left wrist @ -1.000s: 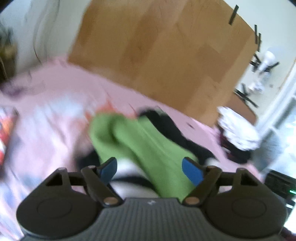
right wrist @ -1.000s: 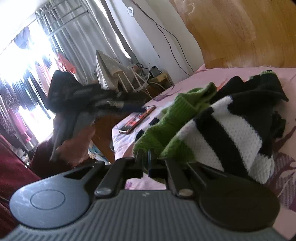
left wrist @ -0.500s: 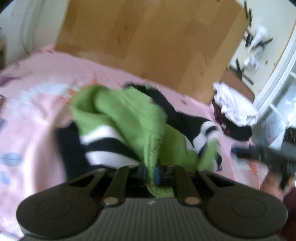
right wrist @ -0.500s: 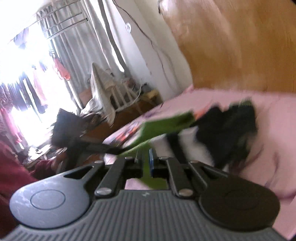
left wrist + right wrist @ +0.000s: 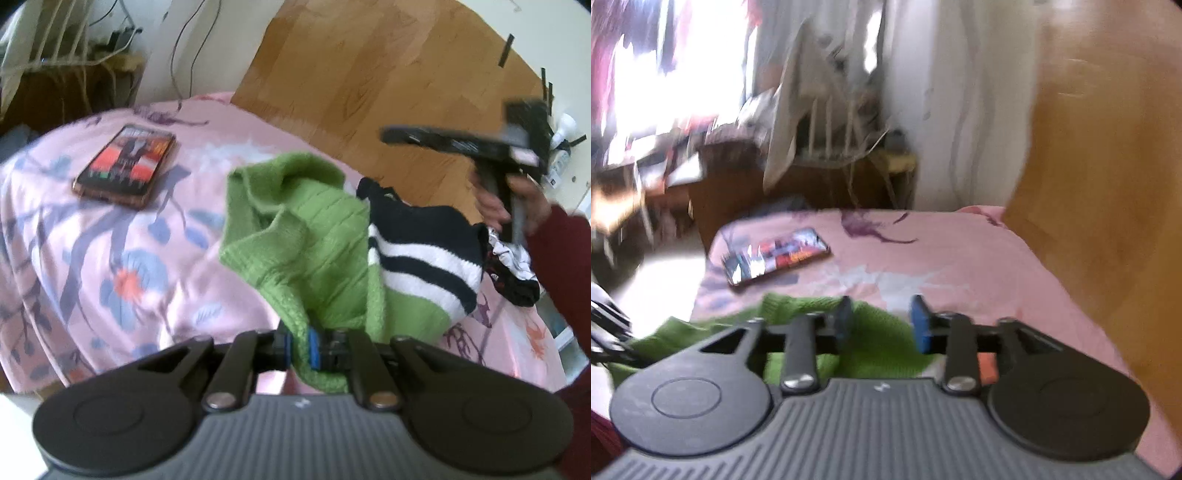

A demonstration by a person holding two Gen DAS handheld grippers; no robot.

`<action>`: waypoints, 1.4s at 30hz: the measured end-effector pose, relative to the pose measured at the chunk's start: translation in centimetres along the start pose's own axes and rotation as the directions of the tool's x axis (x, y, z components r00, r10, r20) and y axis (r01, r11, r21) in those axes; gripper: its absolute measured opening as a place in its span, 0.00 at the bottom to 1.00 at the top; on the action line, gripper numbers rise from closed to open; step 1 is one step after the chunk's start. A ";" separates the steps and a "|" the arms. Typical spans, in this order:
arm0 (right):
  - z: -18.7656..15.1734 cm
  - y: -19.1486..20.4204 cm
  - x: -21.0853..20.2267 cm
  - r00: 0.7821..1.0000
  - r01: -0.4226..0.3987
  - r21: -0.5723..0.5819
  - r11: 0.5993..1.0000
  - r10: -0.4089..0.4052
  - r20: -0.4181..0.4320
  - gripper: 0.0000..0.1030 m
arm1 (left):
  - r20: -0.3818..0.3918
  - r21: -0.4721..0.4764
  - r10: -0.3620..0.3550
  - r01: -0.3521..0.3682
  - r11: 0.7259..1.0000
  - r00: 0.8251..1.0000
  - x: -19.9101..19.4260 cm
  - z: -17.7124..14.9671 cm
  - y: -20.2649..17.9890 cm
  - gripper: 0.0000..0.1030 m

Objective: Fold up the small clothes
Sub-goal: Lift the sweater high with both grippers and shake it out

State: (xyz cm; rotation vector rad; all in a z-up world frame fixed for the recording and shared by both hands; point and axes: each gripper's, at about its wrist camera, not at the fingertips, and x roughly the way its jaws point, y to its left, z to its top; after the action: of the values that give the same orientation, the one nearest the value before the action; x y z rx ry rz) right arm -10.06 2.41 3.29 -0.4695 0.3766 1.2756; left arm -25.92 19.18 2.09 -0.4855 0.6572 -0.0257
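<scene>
Green knit sweater [image 5: 317, 236] edge is now clamped by the left gripper [image 5: 300, 345], while the right gripper [image 5: 882, 325], just opened, has released it, so the fold is handed over.

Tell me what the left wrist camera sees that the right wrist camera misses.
Only the left view shows the left gripper clamped on the green sweater, its black-and-white striped part, and a hand holding the other tool. Only the right view shows the right gripper, jaws just opening, empty, above the sweater. Both show the phone and pink bedsheet.
</scene>
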 end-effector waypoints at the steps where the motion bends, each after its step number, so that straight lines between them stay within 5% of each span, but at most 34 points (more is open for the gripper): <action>1: 0.7 0.1 1.8 0.999 -0.005 -0.039 0.999 0.004 -0.035 0.53 | -0.002 -0.010 -0.003 0.003 1.000 1.000 0.1 -0.2 0.1 0.08; 4: 1.6 0.1 6.6 0.988 -0.046 -0.127 0.991 0.026 -0.149 0.70 | -0.003 -0.048 -0.012 0.011 0.999 1.000 0.4 -0.7 0.8 0.08; 7: 1.4 1.2 9.7 0.968 -0.044 -0.207 0.977 -0.010 -0.250 0.72 | 0.001 -0.071 -0.018 0.018 0.997 1.000 0.6 -1.2 1.0 0.08; 9: 1.0 1.5 10.9 0.950 -0.046 -0.229 0.972 -0.028 -0.310 0.51 | 0.009 -0.063 -0.020 0.021 0.998 1.000 0.7 -1.1 1.2 0.08; 10: 0.4 1.6 10.1 0.950 -0.054 -0.223 0.973 -0.019 -0.312 0.18 | 0.018 -0.051 -0.012 0.013 0.999 1.000 0.5 -1.0 1.1 0.08; 11: 0.3 1.8 9.2 0.958 -0.019 -0.227 0.974 -0.047 -0.283 0.06 | 0.033 -0.032 -0.001 0.002 0.999 0.999 0.4 -0.8 0.9 0.08; 14: 0.4 1.7 4.6 0.971 0.167 -0.211 0.963 -0.198 -0.137 0.06 | 0.091 0.037 0.021 -0.024 0.999 0.996 -0.2 1.1 0.4 0.08; 18: 3.1 0.6 -6.0 0.924 0.370 -0.056 0.927 -0.362 0.122 0.06 | 0.210 0.143 0.038 -0.069 0.987 0.977 -1.3 5.9 -1.8 0.08; 22: 5.1 1.1 -17.8 0.790 0.534 0.052 0.844 -0.520 0.325 0.06 | 0.377 0.184 0.032 -0.108 0.977 0.926 -3.4 12.1 -5.6 0.08; 27: 6.8 3.9 -30.5 0.568 0.695 0.129 0.707 -0.650 0.504 0.06 | 0.583 0.153 -0.079 -0.014 0.988 0.809 -8.3 19.3 -10.8 0.08; 29: 7.2 4.4 -34.6 0.508 0.719 0.169 0.674 -0.675 0.535 0.06 | 0.605 0.147 -0.142 0.065 0.987 0.783 -9.6 21.5 -12.5 0.08; 32: 7.3 4.0 -39.9 0.468 0.724 0.211 0.657 -0.692 0.549 0.06 | 0.636 0.162 -0.192 0.115 0.980 0.747 -11.3 23.5 -15.4 0.07; 34: 7.1 3.3 -42.7 0.479 0.702 0.226 0.676 -0.682 0.553 0.06 | 0.667 0.181 -0.209 0.116 0.977 0.716 -12.6 24.0 -17.2 0.07; 38: 6.3 2.1 -45.9 0.468 0.683 0.223 0.695 -0.652 0.597 0.06 | 0.677 0.211 -0.271 0.172 0.962 0.684 -14.6 24.6 -18.5 0.07; 42: 5.7 1.6 -46.4 0.482 0.653 0.205 0.729 -0.609 0.630 0.06 | 0.720 0.242 -0.312 0.198 0.950 0.620 -16.8 23.1 -19.5 0.07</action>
State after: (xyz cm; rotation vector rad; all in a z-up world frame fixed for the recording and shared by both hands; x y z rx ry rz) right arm -23.26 -32.23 31.88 -0.1363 -0.4454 0.6291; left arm -23.09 14.60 36.25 -0.4016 -0.2541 -0.1347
